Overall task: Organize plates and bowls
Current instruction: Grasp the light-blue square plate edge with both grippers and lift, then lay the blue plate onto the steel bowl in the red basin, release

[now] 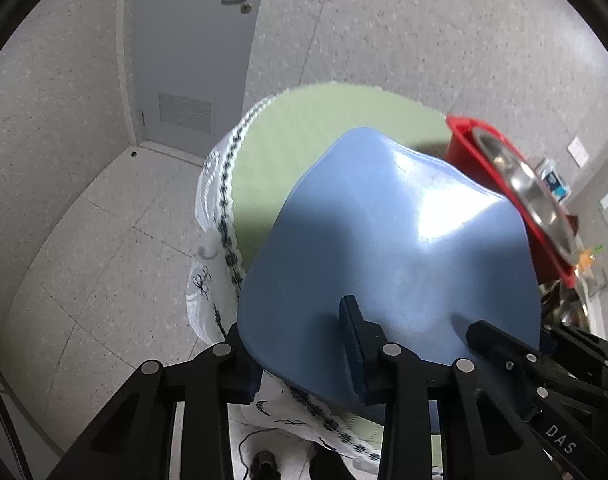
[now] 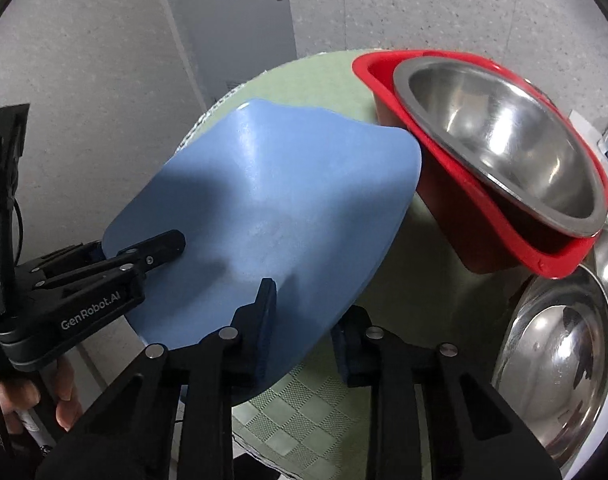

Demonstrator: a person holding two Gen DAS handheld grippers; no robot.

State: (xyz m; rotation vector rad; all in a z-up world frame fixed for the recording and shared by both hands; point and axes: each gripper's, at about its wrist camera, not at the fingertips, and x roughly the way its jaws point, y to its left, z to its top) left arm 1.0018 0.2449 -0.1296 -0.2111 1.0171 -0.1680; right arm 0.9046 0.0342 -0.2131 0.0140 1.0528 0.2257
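Note:
A blue square plate (image 1: 391,248) is held tilted above the green table; it also shows in the right wrist view (image 2: 272,216). My left gripper (image 1: 300,344) is shut on its near edge, one finger above and one below. My right gripper (image 2: 302,328) is shut on the same plate's near edge; its tip shows in the left wrist view (image 1: 487,340), and the left gripper's tip shows in the right wrist view (image 2: 160,248). A red square bowl (image 2: 475,216) stands just right of the plate with a steel bowl (image 2: 499,136) nested in it.
The round table has a green cloth (image 2: 315,400) over a white patterned cover (image 1: 208,216). More steel bowls (image 2: 559,356) stand at the right. A grey door (image 1: 192,40) and tiled floor (image 1: 88,248) lie beyond the table's left edge.

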